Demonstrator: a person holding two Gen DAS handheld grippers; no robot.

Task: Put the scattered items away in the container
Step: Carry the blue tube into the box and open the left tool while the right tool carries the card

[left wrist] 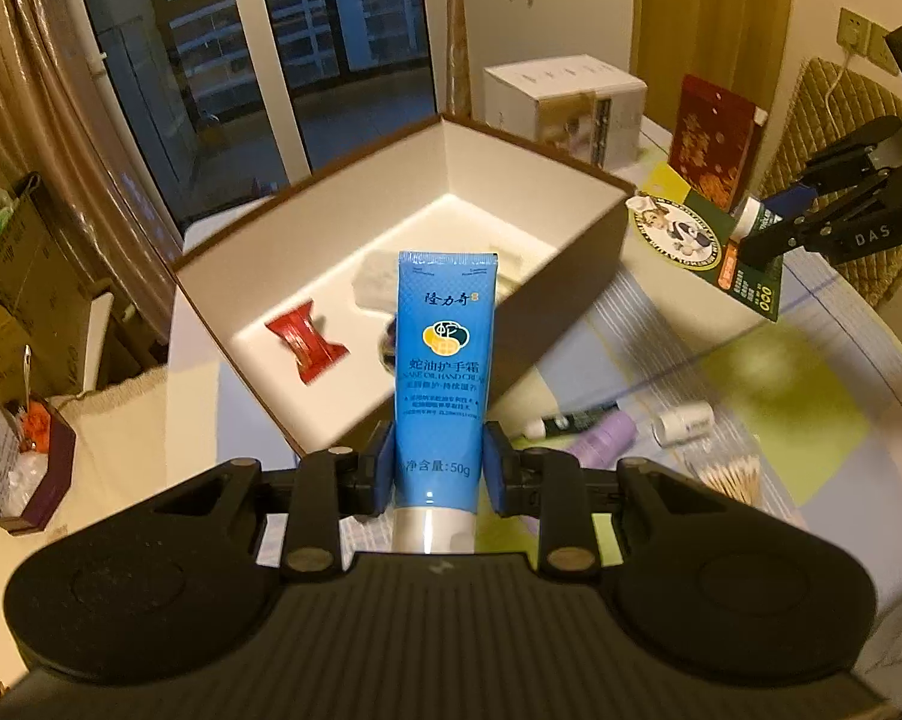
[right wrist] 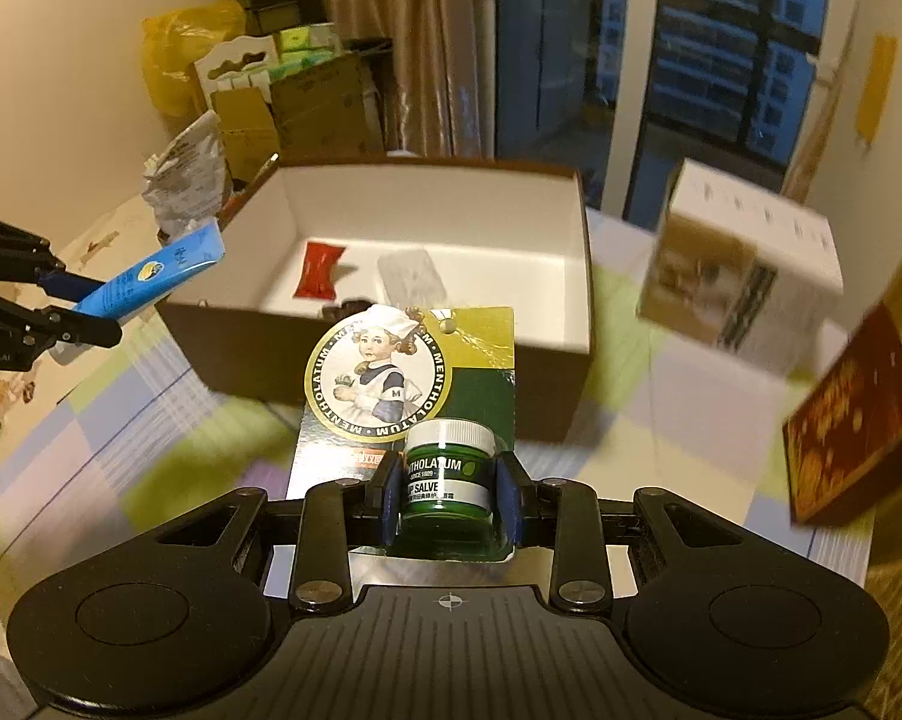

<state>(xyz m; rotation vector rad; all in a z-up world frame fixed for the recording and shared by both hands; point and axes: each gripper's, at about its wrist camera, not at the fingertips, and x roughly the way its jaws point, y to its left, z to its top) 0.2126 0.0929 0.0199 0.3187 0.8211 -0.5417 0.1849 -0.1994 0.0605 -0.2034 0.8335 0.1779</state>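
Open brown box (left wrist: 577, 240) with white interior, holding a red wrapped candy (left wrist: 306, 338) and a clear plastic packet (left wrist: 374, 285) on its floor. Blue hand cream tube (left wrist: 444, 372), crimped end up, raised just before the box's near wall; carded Mentholatum lip salve jar (right wrist: 448, 471), green with white lid, raised beside the box. On the tablecloth near the box: lilac bottle (left wrist: 606, 439), black-and-white tube (left wrist: 571, 422), small white bottle (left wrist: 683, 423), cotton swabs (left wrist: 728, 477).
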